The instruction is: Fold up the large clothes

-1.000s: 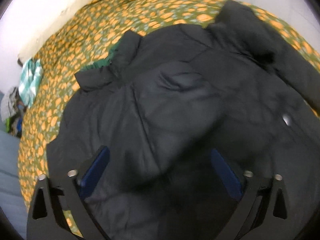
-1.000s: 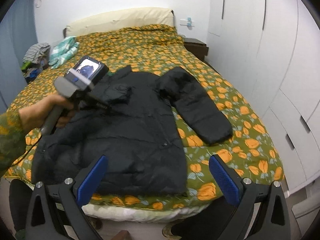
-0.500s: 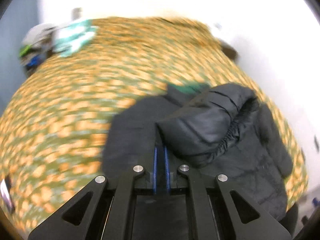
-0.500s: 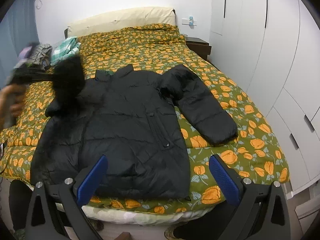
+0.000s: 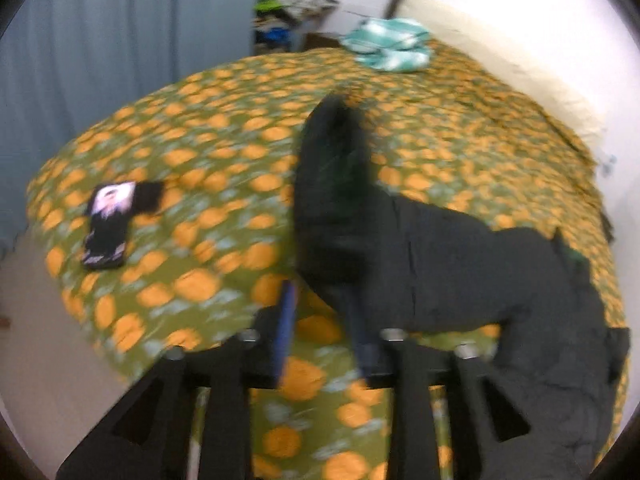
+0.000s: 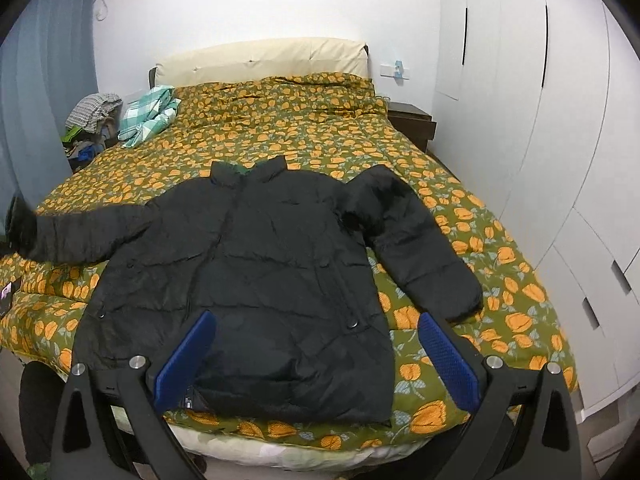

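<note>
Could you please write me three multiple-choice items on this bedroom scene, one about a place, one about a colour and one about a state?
1. Where does the checked cloth lie?
A. on the bed near the headboard
B. on the jacket
C. on the floor

2. What colour is the jacket?
A. red
B. black
C. white

3. How do the jacket's sleeves lie?
A. both folded across its front
B. both tucked under it
C. both spread out to the sides

Answers: 1 A, it sits at the bed's far corner; 2 B, it is dark all over; 3 C, each sleeve stretches away from the body.
</note>
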{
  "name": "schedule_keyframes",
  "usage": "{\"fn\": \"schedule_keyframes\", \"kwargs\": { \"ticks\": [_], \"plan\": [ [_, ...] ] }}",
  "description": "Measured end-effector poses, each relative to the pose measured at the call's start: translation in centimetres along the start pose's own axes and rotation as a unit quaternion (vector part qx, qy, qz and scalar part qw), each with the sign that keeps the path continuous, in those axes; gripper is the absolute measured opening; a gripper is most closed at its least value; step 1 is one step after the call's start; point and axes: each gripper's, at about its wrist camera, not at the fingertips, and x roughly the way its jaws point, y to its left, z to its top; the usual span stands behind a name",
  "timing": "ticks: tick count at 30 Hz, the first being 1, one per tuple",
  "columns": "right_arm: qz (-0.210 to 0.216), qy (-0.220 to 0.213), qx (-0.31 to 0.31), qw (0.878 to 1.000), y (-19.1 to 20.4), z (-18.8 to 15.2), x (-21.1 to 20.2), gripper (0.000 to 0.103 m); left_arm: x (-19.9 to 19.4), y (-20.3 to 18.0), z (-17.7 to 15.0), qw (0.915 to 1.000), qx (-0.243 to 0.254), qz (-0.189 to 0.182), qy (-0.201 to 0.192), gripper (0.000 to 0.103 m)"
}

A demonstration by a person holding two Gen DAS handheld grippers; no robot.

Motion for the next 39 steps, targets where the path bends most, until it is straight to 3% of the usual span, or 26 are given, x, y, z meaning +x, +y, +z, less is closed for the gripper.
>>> {"fn": "schedule_keyframes", "kwargs": {
  "ticks": [1, 4, 8, 11, 14, 18, 21, 25, 26, 27, 28, 30, 32, 35, 37, 39],
  "plan": [
    [-0.004, -0.003, 0.002, 1.0, -0.5, 0.1, -0.1, 0.103, -0.7, 0.5, -0.8, 0.9999, -0.004, 0.01, -0.011, 0.073],
    [-0.011, -0.023, 0.02, 0.999, -3.0, 0.7, -0.3, 0.103, -2.2, 0.2, -2.1, 0.9985, 0.002, 0.018, -0.051, 0.094],
    [-0.013, -0.07, 0.08, 0.994, -8.6, 1.1, -0.6, 0.103, -4.7, -2.6, -3.6, 0.9966, 0.045, -0.016, -0.068, 0.099],
    [0.046, -0.105, 0.132, 0.985, -13.2, 0.5, 0.6, 0.103, -6.0, -6.1, -5.1, 0.9942, 0.076, -0.053, -0.056, 0.101],
    [0.071, -0.061, 0.199, 0.975, -17.7, -0.8, 4.8, 0.103, -7.1, -9.6, -7.4, 0.9905, 0.097, -0.088, -0.044, 0.101],
    [0.115, 0.029, 0.299, 0.947, -22.3, -3.3, 13.0, 0.103, -8.4, -13.2, -9.8, 0.9852, 0.119, -0.119, -0.035, 0.101],
    [0.096, 0.094, 0.346, 0.929, -23.8, -4.9, 19.2, 0.103, -9.0, -15.1, -11.0, 0.9816, 0.137, -0.13, -0.027, 0.101],
    [0.073, 0.141, 0.422, 0.892, -25.2, -7.5, 25.7, 0.103, -9.0, -15.8, -11.9, 0.9807, 0.14, -0.136, -0.008, 0.101],
    [0.068, 0.138, 0.432, 0.888, -25.5, -7.7, 26.3, 0.089, -8.8, -15.8, -12.2, 0.9807, 0.143, -0.133, -0.003, 0.101],
    [0.056, 0.135, 0.432, 0.89, -25.7, -7.6, 26.5, 0.048, -8.8, -15.8, -12.4, 0.9809, 0.146, -0.129, 0.0, 0.101],
    [0.043, 0.13, 0.427, 0.894, -25.8, -7.2, 26.2, 0.029, -8.7, -15.7, -12.5, 0.9809, 0.149, -0.125, 0.001, 0.101],
    [0.037, 0.101, 0.419, 0.902, -26.5, -5.9, 24.4, 0.015, -8.9, -15.3, -12.7, 0.9807, 0.157, -0.117, -0.001, 0.101],
    [0.012, 0.053, 0.375, 0.926, -27.6, -3.0, 20.7, 0.014, -9.1, -14.8, -12.7, 0.9804, 0.16, -0.115, -0.005, 0.101],
    [-0.042, -0.014, 0.308, 0.95, -30.5, 0.8, 15.4, 0.014, -9.0, -14.4, -12.5, 0.9805, 0.158, -0.117, -0.006, 0.101],
    [-0.085, -0.026, 0.281, 0.956, -33.3, 2.7, 13.0, 0.014, -8.7, -14.4, -12.5, 0.98, 0.158, -0.121, -0.006, 0.101],
    [-0.099, -0.01, 0.273, 0.957, -35.5, 3.4, 12.9, 0.014, -8.0, -14.6, -12.7, 0.9797, 0.161, -0.119, -0.002, 0.101]
  ]
}}
